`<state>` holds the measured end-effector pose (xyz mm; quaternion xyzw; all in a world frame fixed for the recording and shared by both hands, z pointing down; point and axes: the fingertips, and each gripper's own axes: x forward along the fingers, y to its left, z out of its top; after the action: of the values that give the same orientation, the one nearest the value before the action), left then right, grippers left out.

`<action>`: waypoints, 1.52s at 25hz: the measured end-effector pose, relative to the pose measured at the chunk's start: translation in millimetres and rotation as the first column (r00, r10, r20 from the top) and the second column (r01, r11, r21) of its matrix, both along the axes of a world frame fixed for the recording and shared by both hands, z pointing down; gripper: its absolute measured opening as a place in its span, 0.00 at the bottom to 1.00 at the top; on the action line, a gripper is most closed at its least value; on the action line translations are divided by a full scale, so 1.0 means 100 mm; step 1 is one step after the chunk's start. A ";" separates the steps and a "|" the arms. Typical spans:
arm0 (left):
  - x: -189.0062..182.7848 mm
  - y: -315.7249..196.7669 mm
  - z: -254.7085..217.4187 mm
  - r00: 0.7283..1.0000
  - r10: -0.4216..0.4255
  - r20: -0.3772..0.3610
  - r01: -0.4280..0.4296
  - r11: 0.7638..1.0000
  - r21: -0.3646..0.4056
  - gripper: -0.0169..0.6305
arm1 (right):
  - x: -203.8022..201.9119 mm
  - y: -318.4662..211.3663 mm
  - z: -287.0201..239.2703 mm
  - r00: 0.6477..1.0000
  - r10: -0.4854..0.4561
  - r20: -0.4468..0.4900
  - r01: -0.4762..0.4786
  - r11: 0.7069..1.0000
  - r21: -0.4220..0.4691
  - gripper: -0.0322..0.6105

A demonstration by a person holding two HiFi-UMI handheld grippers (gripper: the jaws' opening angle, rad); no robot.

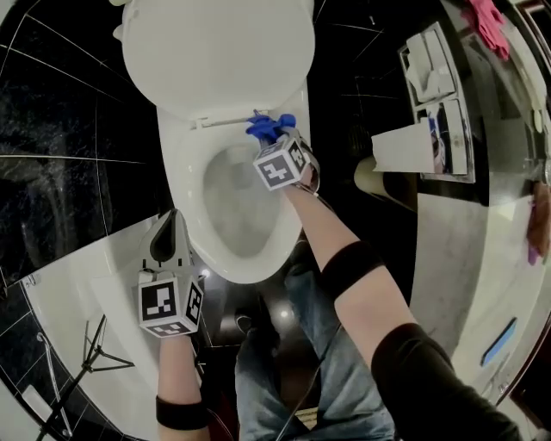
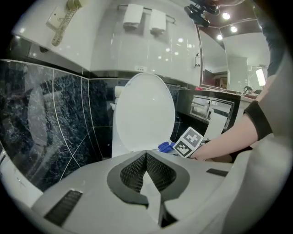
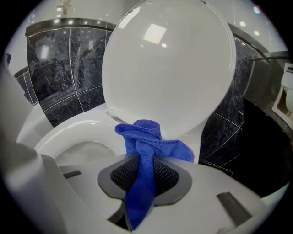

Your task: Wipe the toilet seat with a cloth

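Two hand-held grippers are shown over a white toilet. A blue cloth is clamped in the right gripper at the rear right edge of the toilet seat, just below the raised lid. The left gripper is closed on nothing, beside the seat's front left edge.

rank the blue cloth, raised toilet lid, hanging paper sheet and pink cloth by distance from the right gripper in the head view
1. blue cloth: pinched in the fingers of the right gripper.
2. raised toilet lid: just beyond the cloth, top centre.
3. hanging paper sheet: off to the right, by the wall.
4. pink cloth: far top right corner.
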<state>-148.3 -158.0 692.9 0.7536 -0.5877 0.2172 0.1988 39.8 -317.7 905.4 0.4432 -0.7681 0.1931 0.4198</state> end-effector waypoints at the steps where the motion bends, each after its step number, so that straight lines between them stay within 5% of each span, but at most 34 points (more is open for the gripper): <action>1: 0.03 -0.01 -0.02 1.000 0.001 -0.002 -0.001 1.000 0.002 0.03 | 0.08 0.00 -0.01 1.000 0.003 -0.009 -0.003 1.000 -0.007 0.23; 5: 0.11 -0.03 -0.11 1.000 0.000 -0.009 0.000 1.000 0.002 0.03 | 0.21 0.03 0.02 0.999 -0.030 -0.035 0.028 0.998 -0.051 0.23; 9: 0.10 -0.05 -0.14 1.000 -0.015 -0.015 0.015 1.000 0.009 0.03 | 0.39 -0.07 -0.08 0.994 -0.031 -0.103 0.030 0.999 -0.014 0.22; 11: 0.07 -0.04 -0.14 0.999 -0.032 -0.021 0.032 0.999 -0.003 0.03 | 0.40 -0.11 -0.19 0.987 -0.100 -0.129 0.104 0.994 0.018 0.22; 17: 0.12 -0.06 -0.13 0.998 -0.051 -0.045 0.051 0.999 0.004 0.03 | 0.25 0.00 -0.16 0.923 -0.362 -0.129 0.362 0.932 -0.029 0.22; 22: 0.12 -0.08 -0.08 0.998 -0.048 -0.040 0.048 0.999 -0.015 0.03 | 0.20 0.10 -0.02 0.892 -0.426 -0.150 0.424 0.905 -0.046 0.22; 31: 0.11 0.05 -0.16 0.999 -0.019 -0.037 0.019 1.000 0.002 0.03 | 0.27 0.78 0.15 0.775 -0.596 -0.211 0.572 0.803 -0.168 0.22; 38: 0.02 0.39 -0.27 0.999 -0.010 -0.042 0.010 1.000 0.011 0.03 | 0.27 1.59 0.22 0.786 -0.595 -0.166 0.553 0.797 -0.242 0.22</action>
<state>-146.2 -118.8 665.8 0.7562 -0.5884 0.1968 0.2078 66.4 -158.3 927.1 0.1673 -0.7910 0.0711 0.5841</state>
